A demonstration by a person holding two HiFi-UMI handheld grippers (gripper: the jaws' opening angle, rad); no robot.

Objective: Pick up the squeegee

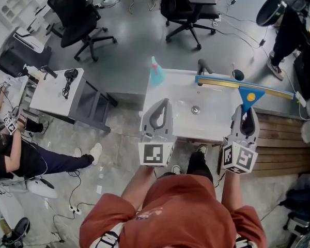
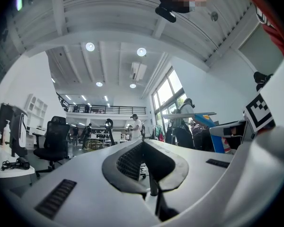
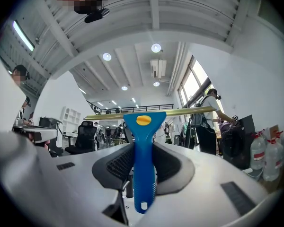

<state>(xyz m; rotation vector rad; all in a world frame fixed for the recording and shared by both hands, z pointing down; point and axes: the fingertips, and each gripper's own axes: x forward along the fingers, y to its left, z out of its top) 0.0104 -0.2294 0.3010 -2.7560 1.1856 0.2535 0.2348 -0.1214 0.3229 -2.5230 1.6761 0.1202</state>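
The right gripper (image 1: 246, 112) is found closed on the squeegee (image 1: 250, 97), a tool with a blue plastic handle, a yellow oval badge and a long brass-coloured blade bar. In the right gripper view the ribbed handle of the squeegee (image 3: 143, 164) is seen clamped upright between the two dark pads of the right gripper (image 3: 143, 148). The handle's lower end with its hanging hole is left protruding towards the camera, and the blade bar is carried crosswise beyond the jaw tips. In the head view the tool is seen held above the right part of the white rectangular sink (image 1: 217, 112). Its bar is extended from near the black faucet (image 1: 203, 66) out past the sink's right edge, over the wooden slatted platform (image 1: 281, 149). The left gripper (image 1: 163, 107) is held beside it over the sink's left front. In the left gripper view the jaws of the left gripper (image 2: 143, 145) are seen brought together at their tips, with nothing lodged between them. A teal spray bottle (image 1: 155, 74) is noted standing at the sink's rear left corner.
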